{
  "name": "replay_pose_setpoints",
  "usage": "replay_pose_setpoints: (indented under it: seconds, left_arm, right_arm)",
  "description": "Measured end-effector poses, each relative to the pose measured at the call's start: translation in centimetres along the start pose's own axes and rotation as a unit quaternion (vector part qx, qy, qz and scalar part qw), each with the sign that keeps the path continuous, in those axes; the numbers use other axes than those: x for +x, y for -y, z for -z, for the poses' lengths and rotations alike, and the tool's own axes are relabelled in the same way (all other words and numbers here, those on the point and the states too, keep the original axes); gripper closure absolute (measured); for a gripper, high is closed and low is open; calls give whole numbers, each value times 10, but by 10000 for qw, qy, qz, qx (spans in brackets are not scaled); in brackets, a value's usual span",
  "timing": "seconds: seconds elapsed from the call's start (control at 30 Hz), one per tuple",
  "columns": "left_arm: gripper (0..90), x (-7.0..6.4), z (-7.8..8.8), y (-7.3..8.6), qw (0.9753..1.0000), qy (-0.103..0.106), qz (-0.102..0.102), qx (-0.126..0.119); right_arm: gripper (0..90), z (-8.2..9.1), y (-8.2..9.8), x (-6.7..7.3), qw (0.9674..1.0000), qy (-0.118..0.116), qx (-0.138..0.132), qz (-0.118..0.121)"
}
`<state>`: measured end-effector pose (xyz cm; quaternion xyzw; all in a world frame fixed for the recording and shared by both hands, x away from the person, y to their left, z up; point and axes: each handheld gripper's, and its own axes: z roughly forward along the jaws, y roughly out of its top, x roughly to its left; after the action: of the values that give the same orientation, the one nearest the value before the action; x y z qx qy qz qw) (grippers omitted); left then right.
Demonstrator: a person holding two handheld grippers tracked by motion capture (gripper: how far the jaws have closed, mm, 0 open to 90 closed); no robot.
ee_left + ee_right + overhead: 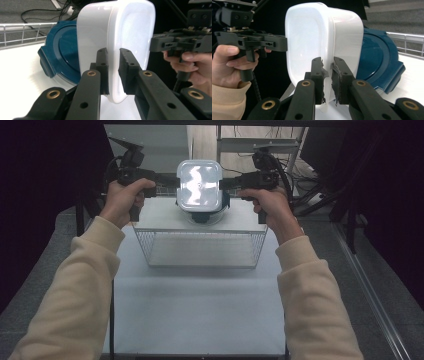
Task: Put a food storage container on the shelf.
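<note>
Two-handed carry in progress. The white rounded-rectangular plastic container [199, 185] is held in the air between both claws, above the far part of the white counter [200, 305] and beyond the wire mesh basket [200, 247]. The left claw [113, 71] is closed narrow on one edge of the container's rim, pads pressing either side of the thin white wall; the right claw [327, 77] pinches the opposite edge the same way, its pad lining looking frayed. In each gripper view the opposite claw can be seen clamped to the far side of the container, so the load is shared evenly. Beneath and behind the container sits a round clear bowl with a dark blue plastic lid [202, 215], resting on the counter just past the basket; the container appears clear of it, though how much gap there is cannot be told. Judgement: the step in hand is the transport of the container, probably towards the basket, which stands empty between the person and the load. The next move calls for both hands travelling together at matched pace and height, keeping the container level, clearing the basket's far rim, then lowering inside before either claw lets go. Risk: uneven pull could slip the thin rim from a pad.
</note>
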<state>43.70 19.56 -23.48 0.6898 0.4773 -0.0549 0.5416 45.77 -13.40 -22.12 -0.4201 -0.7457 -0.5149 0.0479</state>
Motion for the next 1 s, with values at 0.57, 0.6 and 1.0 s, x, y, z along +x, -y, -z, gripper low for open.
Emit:
replay_pose_setpoints:
  seconds: [0.57,0.6,1.0]
  left_arm:
    - [759,46,-25,-21,9918,562,1138,-152]
    - [757,49,-27,-22,9908,597,1201,-167]
    - [650,59,-35,-16,9875,697,1377,-334]
  right_arm:
    - [695,-23,-16,-40,9937,-204,-154,-1088]
    - [691,-24,-17,-43,9928,-230,-172,-1165]
    - [599,-35,-12,-48,9892,-152,-438,-1391]
